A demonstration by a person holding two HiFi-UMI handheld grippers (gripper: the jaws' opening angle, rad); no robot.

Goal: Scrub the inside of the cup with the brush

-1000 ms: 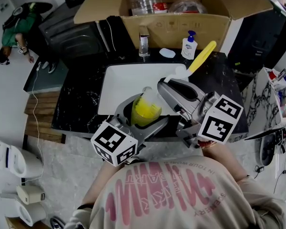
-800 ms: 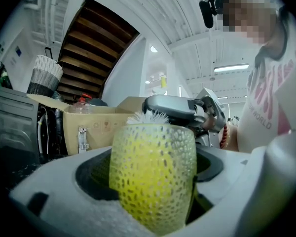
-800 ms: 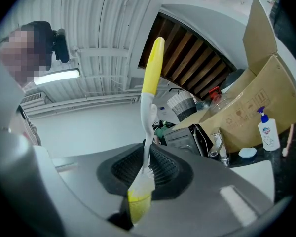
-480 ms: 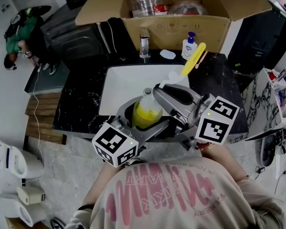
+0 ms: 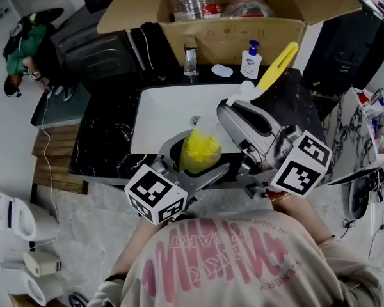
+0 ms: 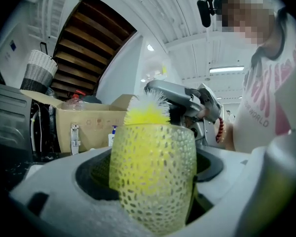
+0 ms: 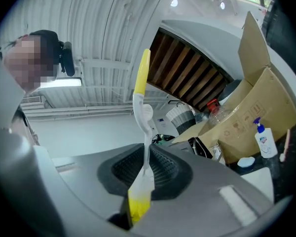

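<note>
From the head view, the brush has swung since half a second ago: its yellow handle now leans farther toward the back right corner of the counter, and the right gripper with its marker cube has shifted slightly right. The cup stays above the front edge of the sink, pinched by the left gripper, and yellow bristles now fill its mouth (the rim showed more plainly before). Counted: one cup, one brush, two grippers, one soap bottle and one faucet along the counter's back edge, and one cardboard box behind them.

In the left gripper view, the jaws sit narrowed against the sides of the dimpled, translucent cup, which stands upright between them. White and yellow bristle tips poke above its rim, with the right gripper just behind.

In the right gripper view, the jaws are pressed together on the brush's lower shaft, and the handle rises away from them, white and then yellow.
</note>
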